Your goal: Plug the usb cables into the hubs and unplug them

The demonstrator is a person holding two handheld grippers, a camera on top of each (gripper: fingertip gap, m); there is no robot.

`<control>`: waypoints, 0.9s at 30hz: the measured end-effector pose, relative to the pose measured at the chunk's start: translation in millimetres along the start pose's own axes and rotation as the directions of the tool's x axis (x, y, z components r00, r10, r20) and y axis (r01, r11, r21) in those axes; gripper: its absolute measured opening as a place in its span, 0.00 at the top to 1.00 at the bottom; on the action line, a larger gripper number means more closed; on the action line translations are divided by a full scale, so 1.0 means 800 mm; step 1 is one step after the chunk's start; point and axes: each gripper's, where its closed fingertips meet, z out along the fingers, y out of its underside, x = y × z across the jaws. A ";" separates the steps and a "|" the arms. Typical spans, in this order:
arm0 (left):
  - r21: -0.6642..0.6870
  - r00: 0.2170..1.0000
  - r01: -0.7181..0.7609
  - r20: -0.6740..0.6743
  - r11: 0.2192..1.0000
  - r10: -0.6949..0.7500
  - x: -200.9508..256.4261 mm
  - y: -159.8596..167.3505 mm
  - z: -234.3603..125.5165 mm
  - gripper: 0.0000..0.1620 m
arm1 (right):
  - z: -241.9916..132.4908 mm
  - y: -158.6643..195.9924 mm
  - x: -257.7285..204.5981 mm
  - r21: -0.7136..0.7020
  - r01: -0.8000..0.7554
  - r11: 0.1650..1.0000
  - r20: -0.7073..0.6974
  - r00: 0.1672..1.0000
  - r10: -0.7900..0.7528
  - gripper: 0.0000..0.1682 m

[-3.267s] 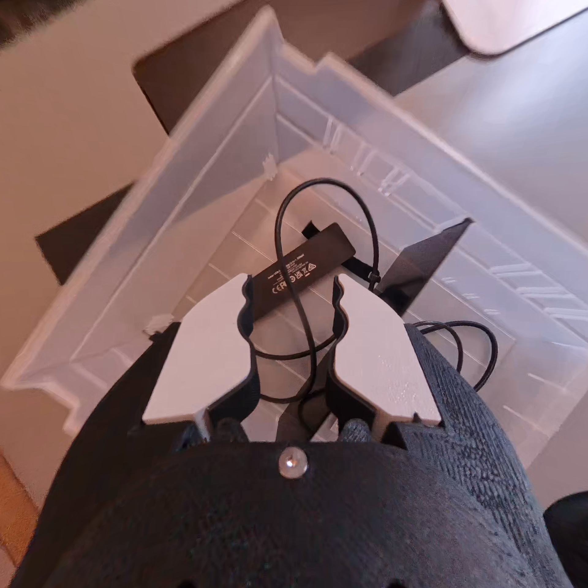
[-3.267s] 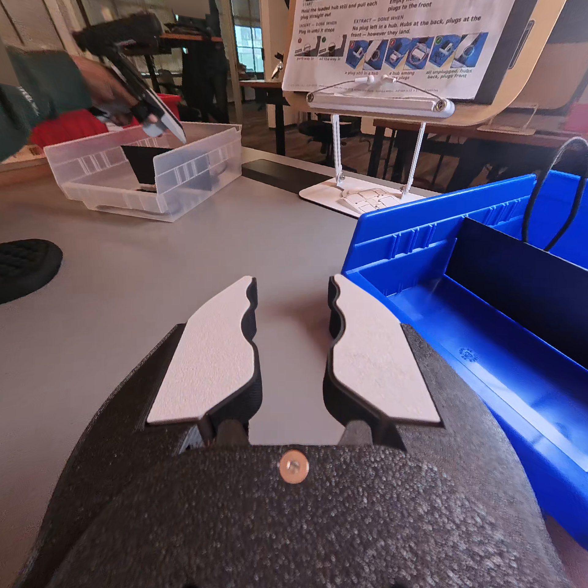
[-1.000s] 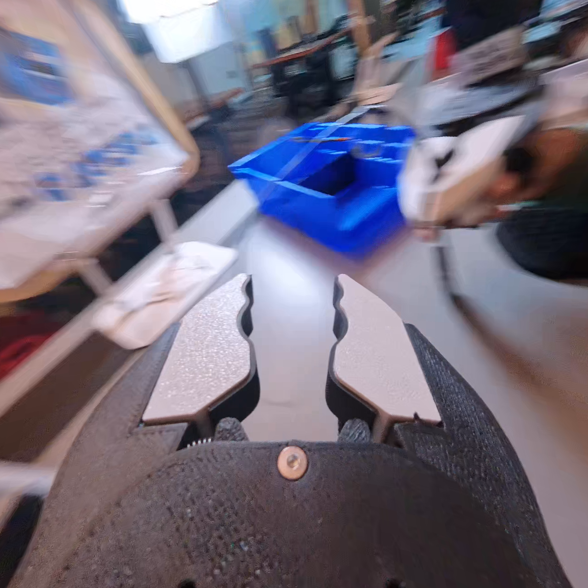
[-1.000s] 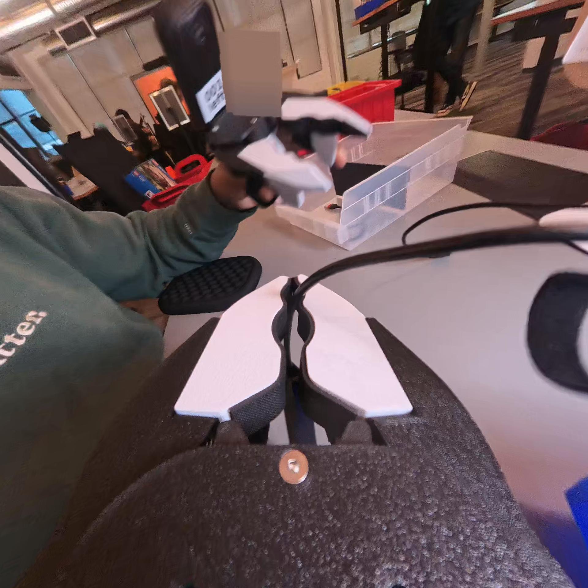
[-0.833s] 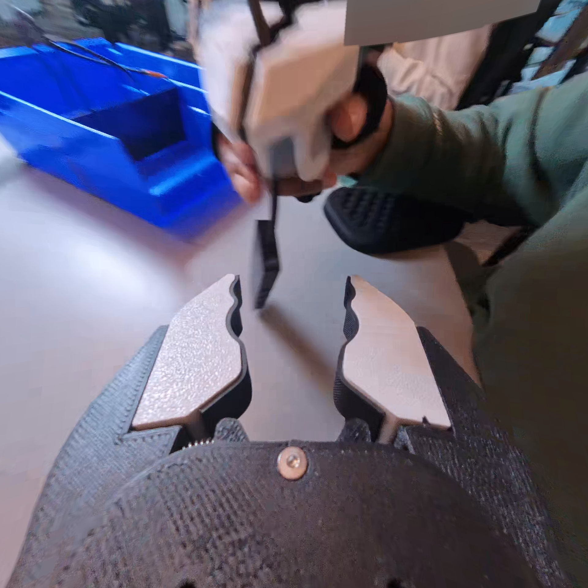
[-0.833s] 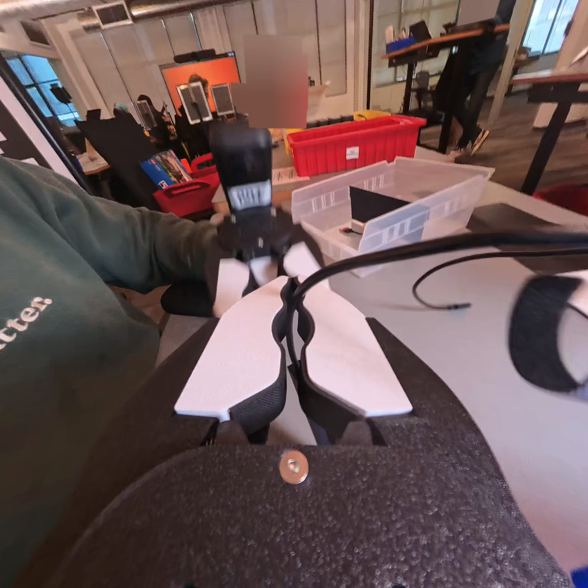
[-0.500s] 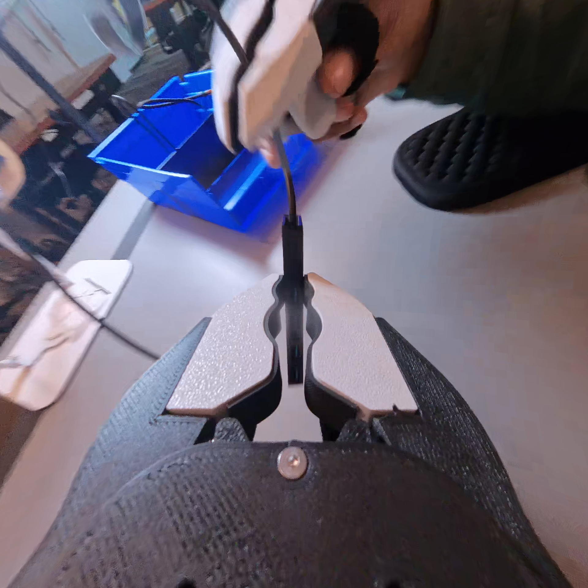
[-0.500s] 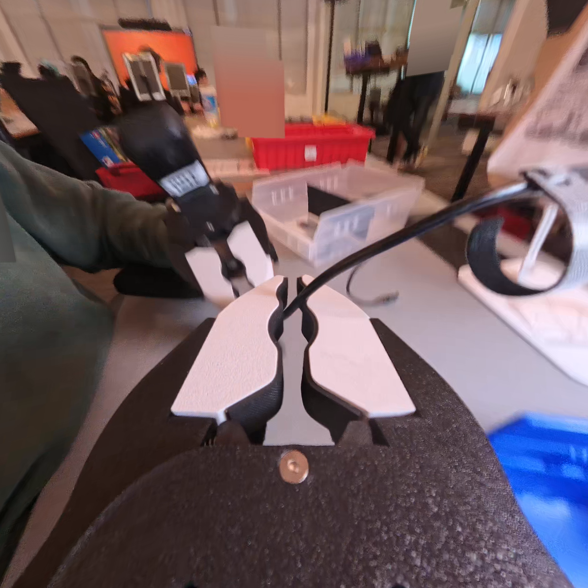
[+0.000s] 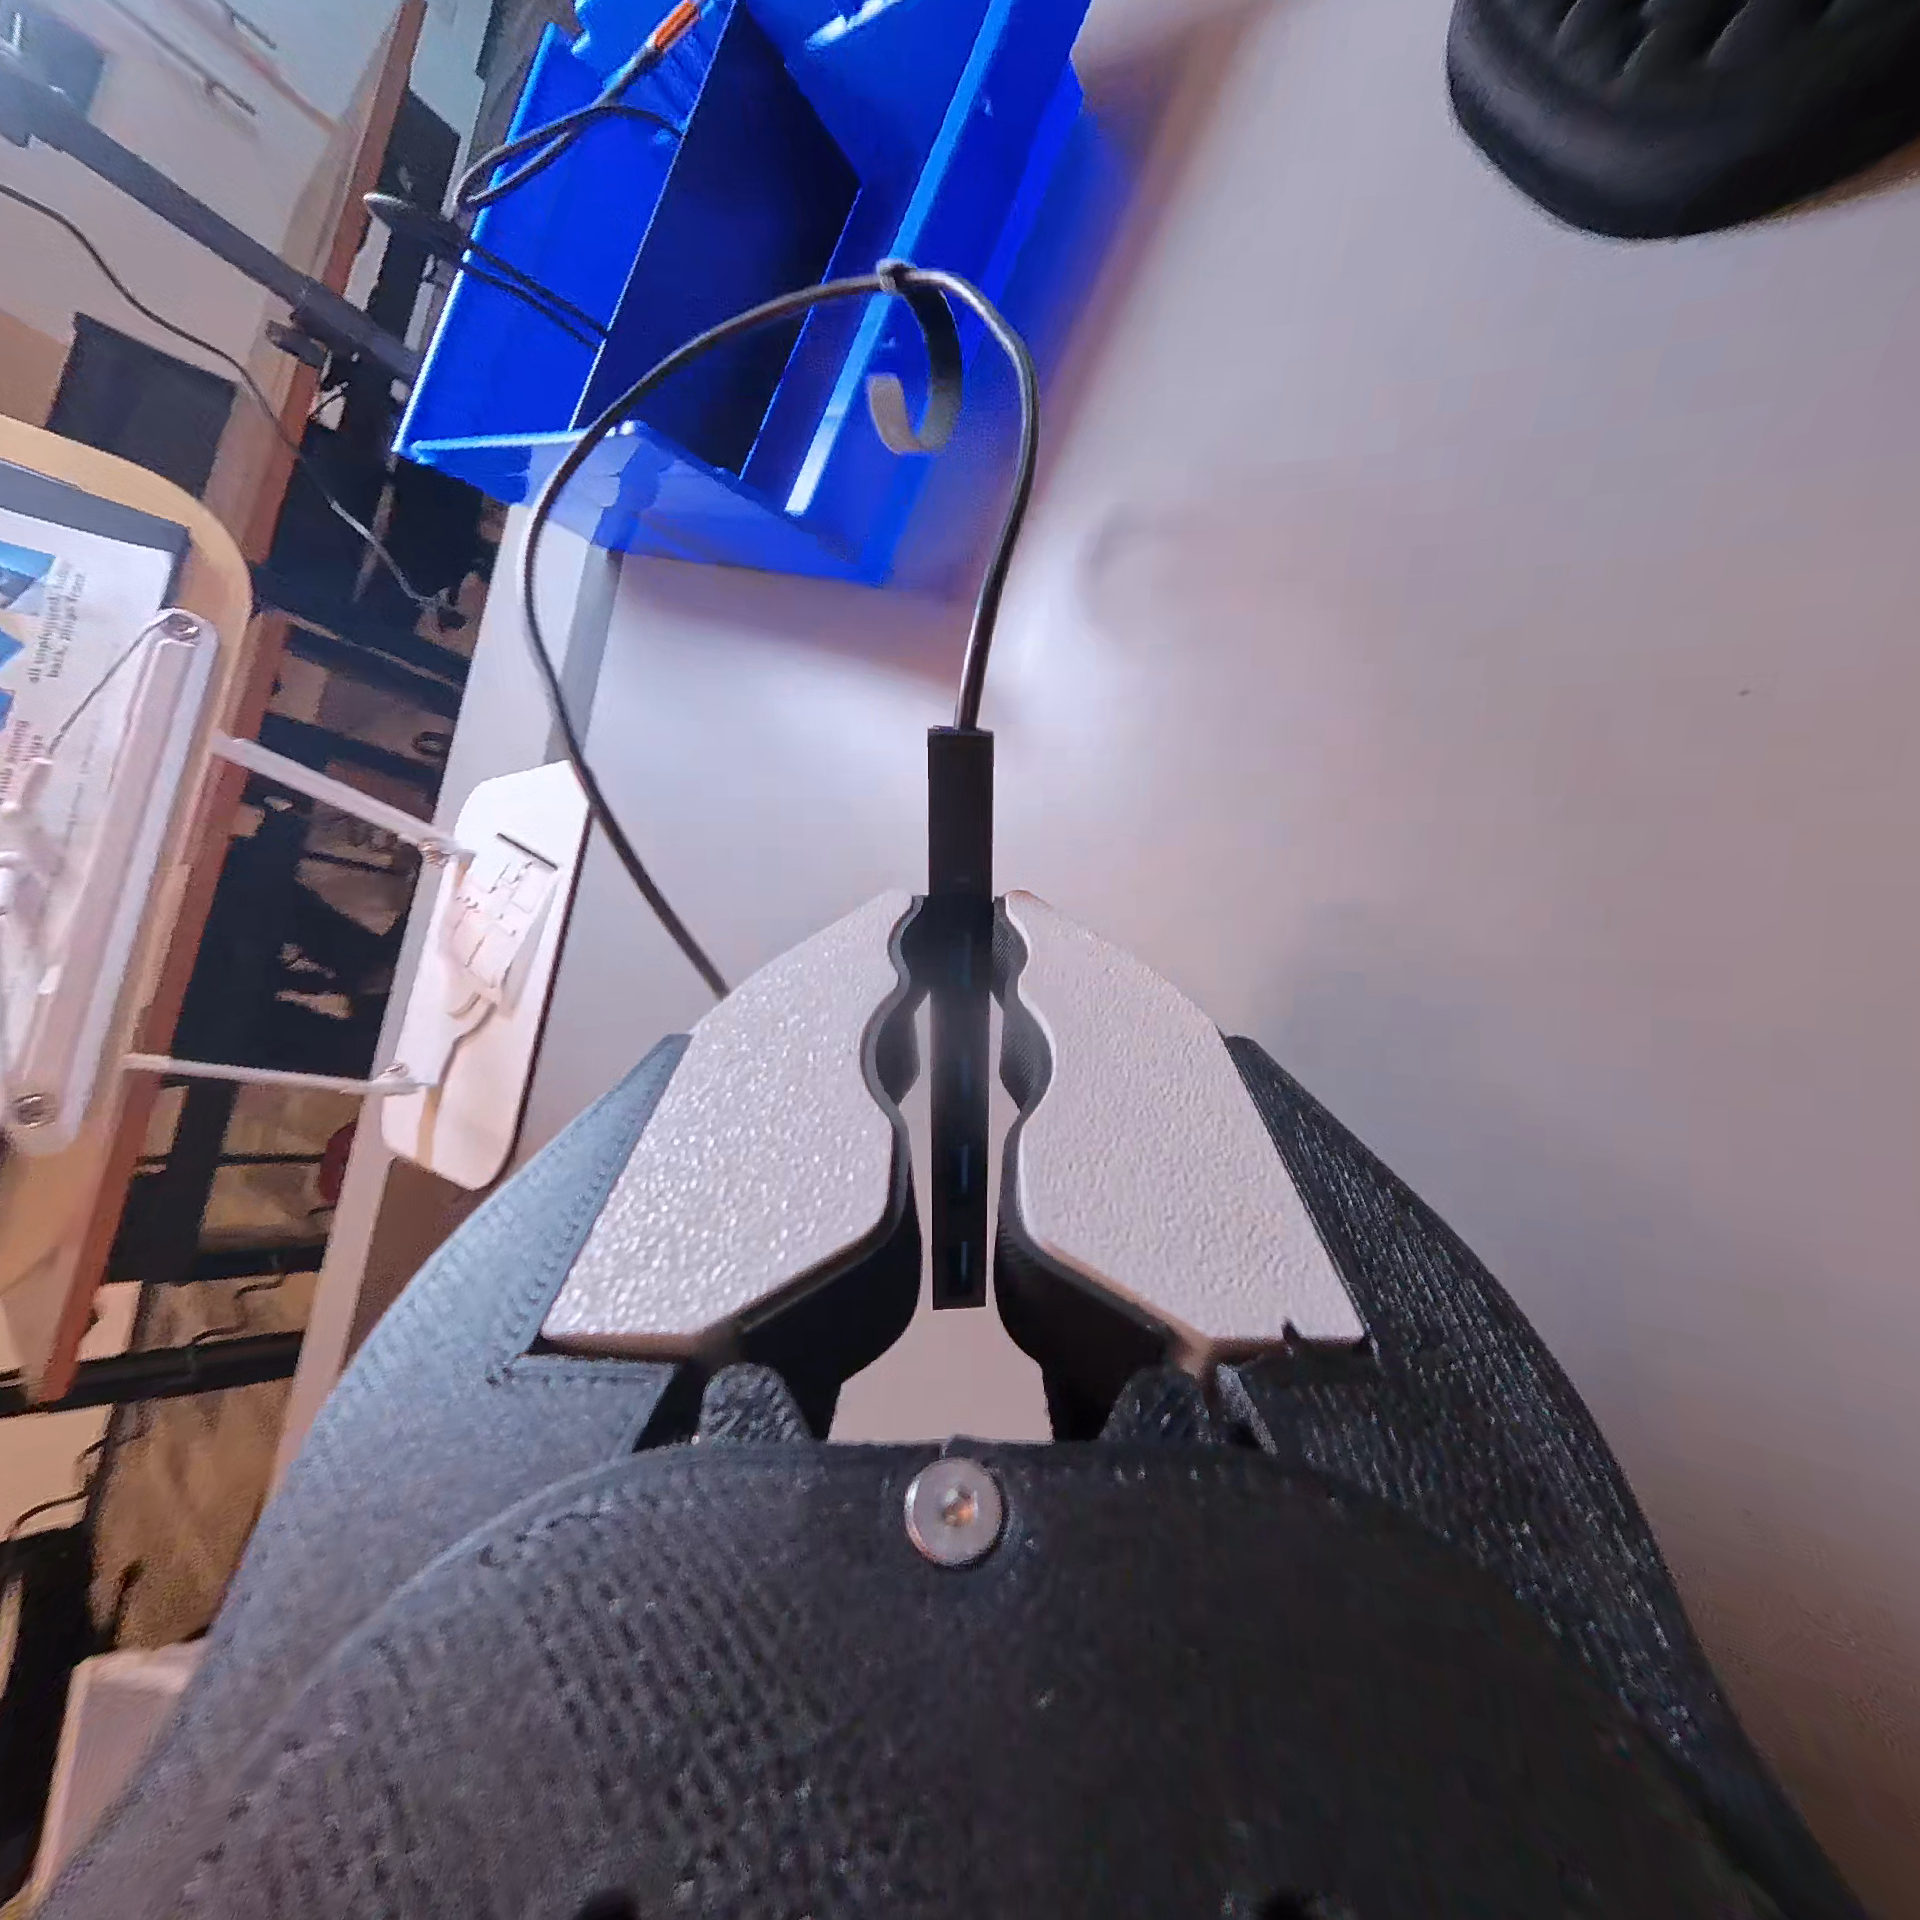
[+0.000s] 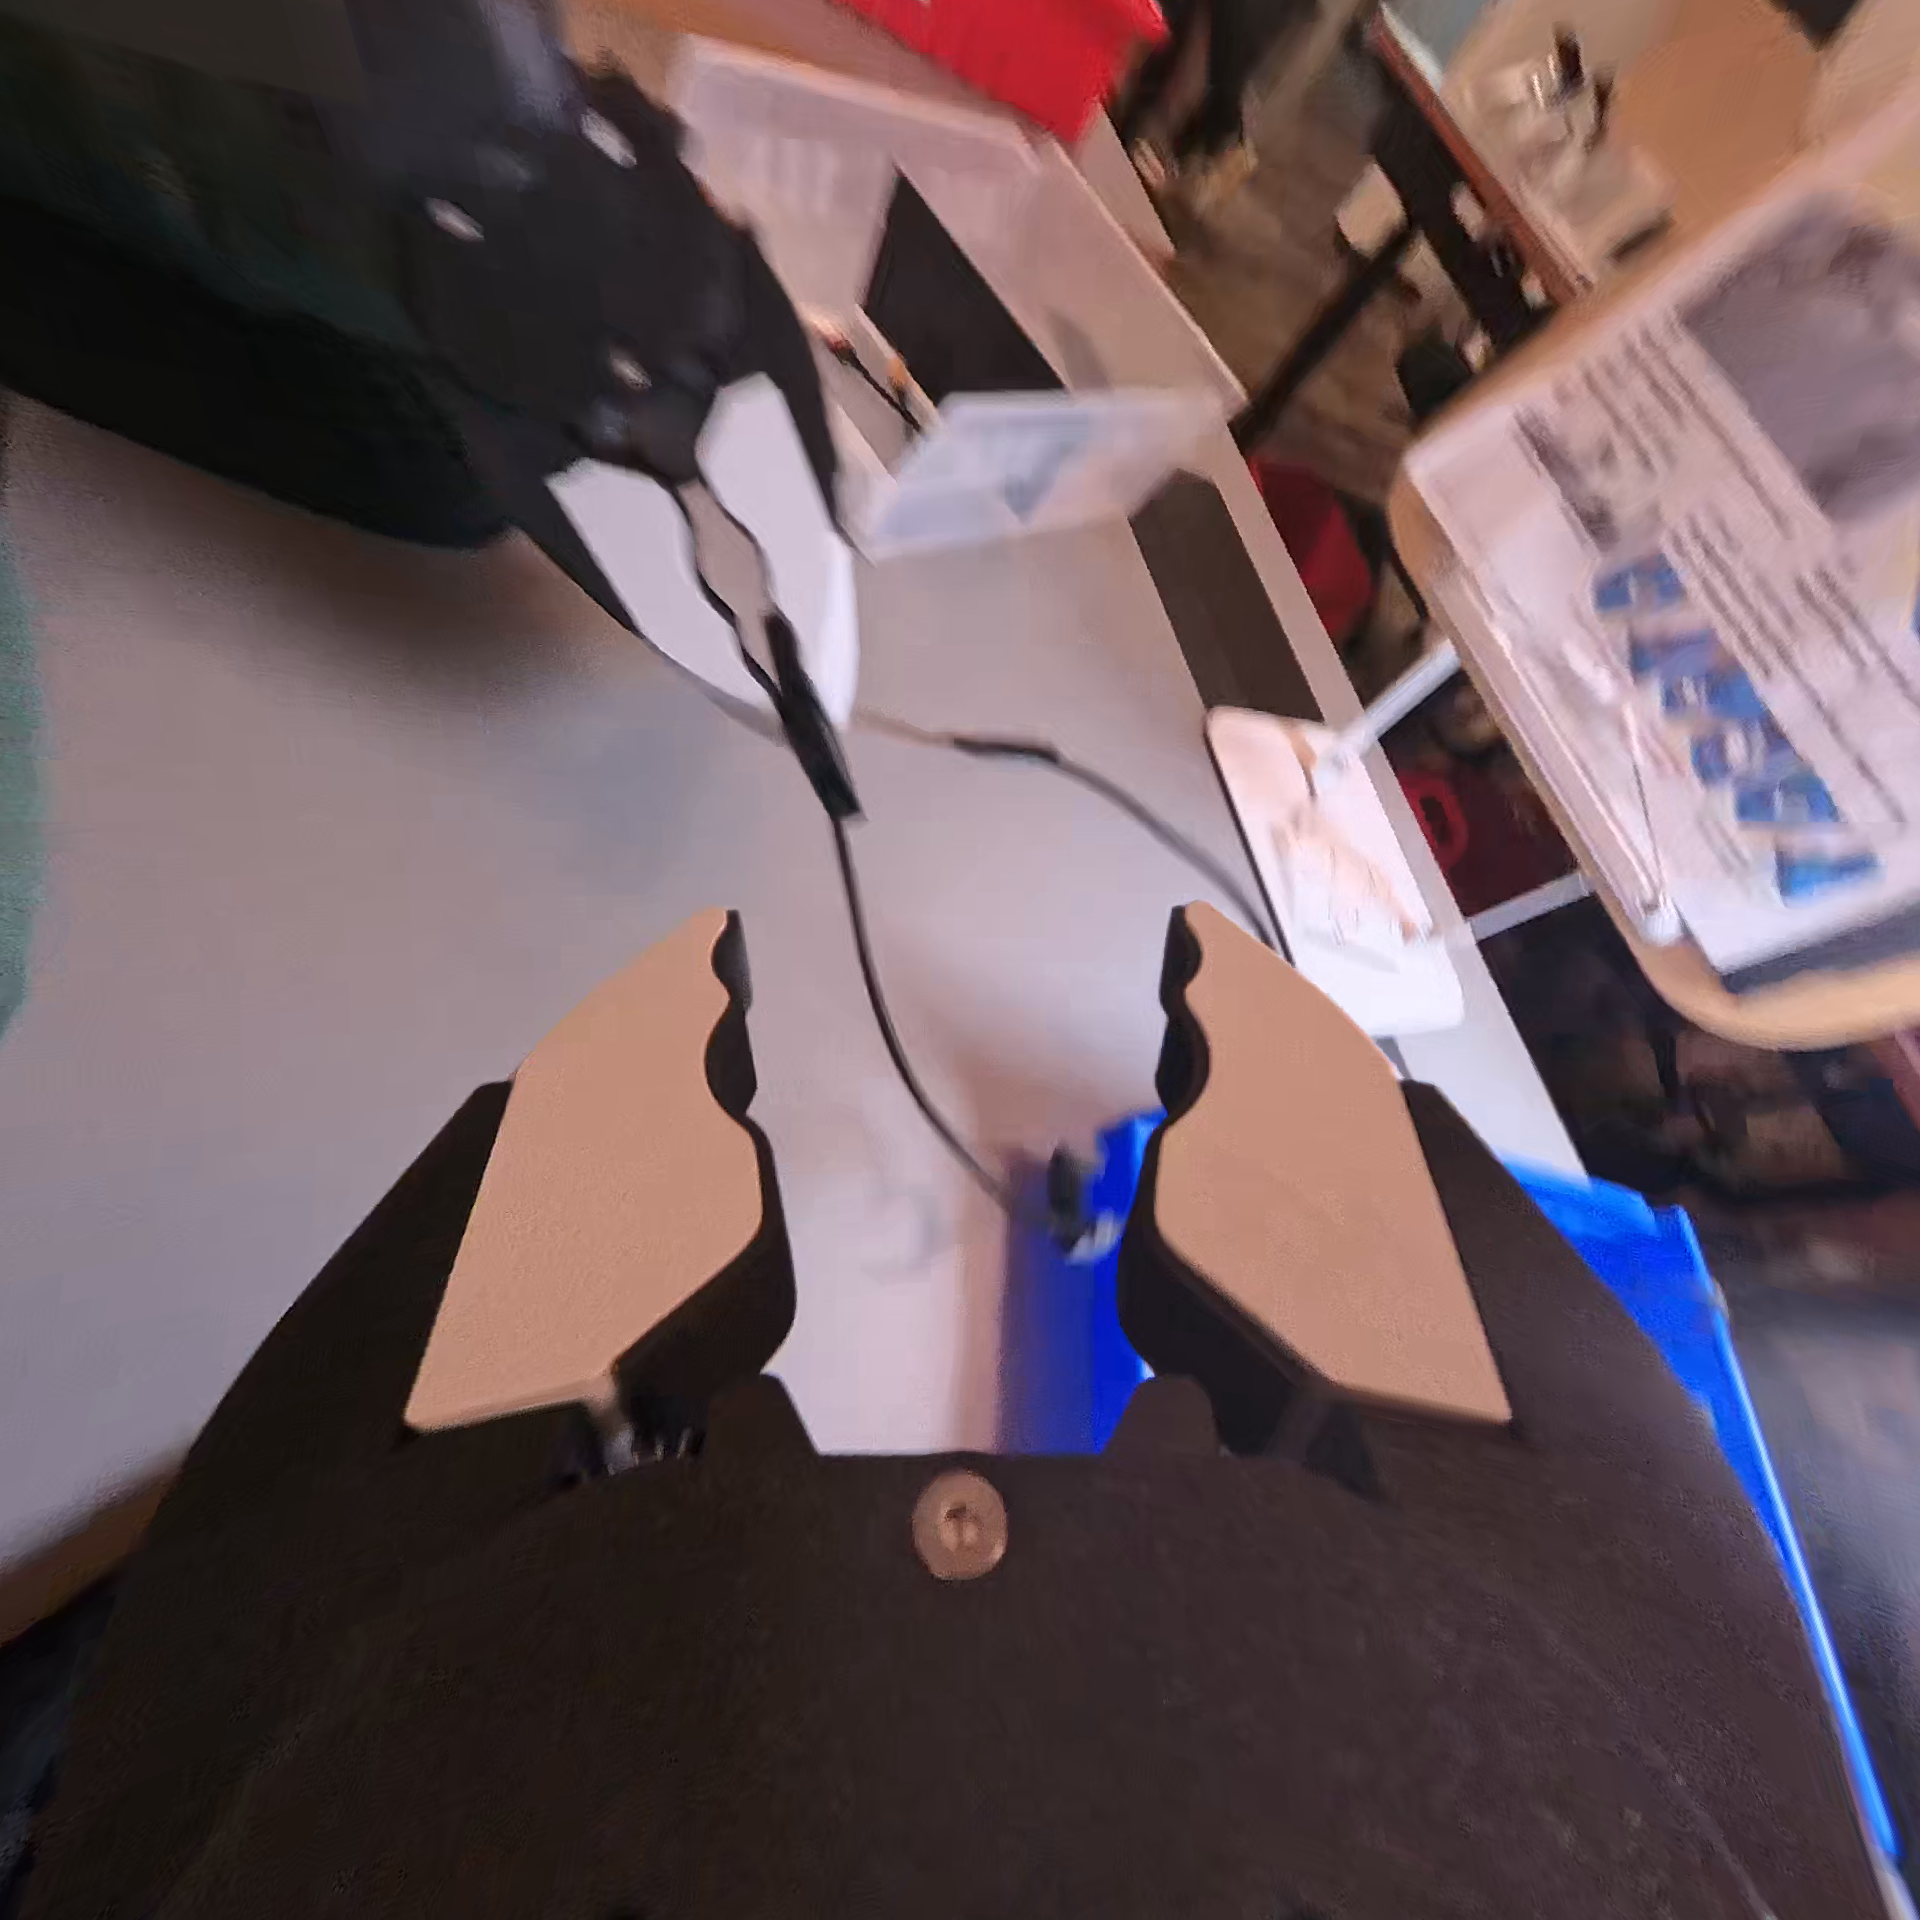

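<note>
My left gripper (image 9: 958, 906) is shut on a thin black USB hub (image 9: 958, 810), held edge-on, its end sticking out past the tips. The hub's black cable (image 9: 1013, 416) arcs up, carries a velcro strap (image 9: 925, 400), and loops back down to the left. My right gripper (image 10: 956, 925) is open and empty above the grey table. In the right wrist view, the left gripper (image 10: 764, 644) shows farther off holding the hub (image 10: 816, 738), with the cable (image 10: 883, 997) trailing towards the blue bin (image 10: 1621, 1278).
The blue bin (image 9: 727, 312) stands ahead of the left gripper. A black pad (image 9: 1683, 104) lies at the upper right. A white stand base (image 9: 488, 966) and its instruction sheet (image 10: 1714, 520) sit at the table's edge. A clear bin (image 10: 935, 260) is behind the left gripper. About 15 cm separates my left fingertips from my right.
My right gripper has let go of the cable and opened. My left gripper, which closed on the hub half a second ago, still holds it and has turned. The right hand has drawn away.
</note>
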 end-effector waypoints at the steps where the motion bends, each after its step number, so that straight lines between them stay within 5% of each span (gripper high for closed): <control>1: 0.027 1.000 0.007 -0.022 1.000 -0.007 0.003 -0.004 -0.001 0.93 | 0.011 -0.012 -0.010 0.032 0.017 0.999 0.026 1.000 -0.018 0.56; 6: 0.118 1.000 -0.021 -0.006 0.993 0.022 0.005 -0.023 -0.009 0.93 | 0.113 0.020 -0.048 -0.041 0.144 0.989 0.088 0.986 -0.140 0.61; 10: 0.170 0.998 -0.055 0.031 0.984 0.050 0.005 -0.029 -0.015 0.93 | 0.145 0.023 -0.052 0.045 0.239 0.970 0.011 0.971 -0.240 0.92; 13: 0.258 0.996 -0.072 0.064 0.963 0.057 -0.003 -0.035 -0.027 0.92 | 0.137 0.013 -0.050 0.095 0.228 0.969 0.011 0.973 -0.230 0.93; 19: 0.230 0.997 0.065 -0.051 0.971 -0.055 -0.008 0.005 -0.027 0.85 | 0.106 0.012 -0.045 0.229 0.057 0.972 0.142 0.986 -0.092 0.93; 27: 0.339 0.953 0.220 -0.276 0.914 -0.127 0.025 -0.028 -0.039 0.88 | 0.090 0.021 -0.061 0.287 -0.070 0.955 0.343 0.939 -0.035 0.93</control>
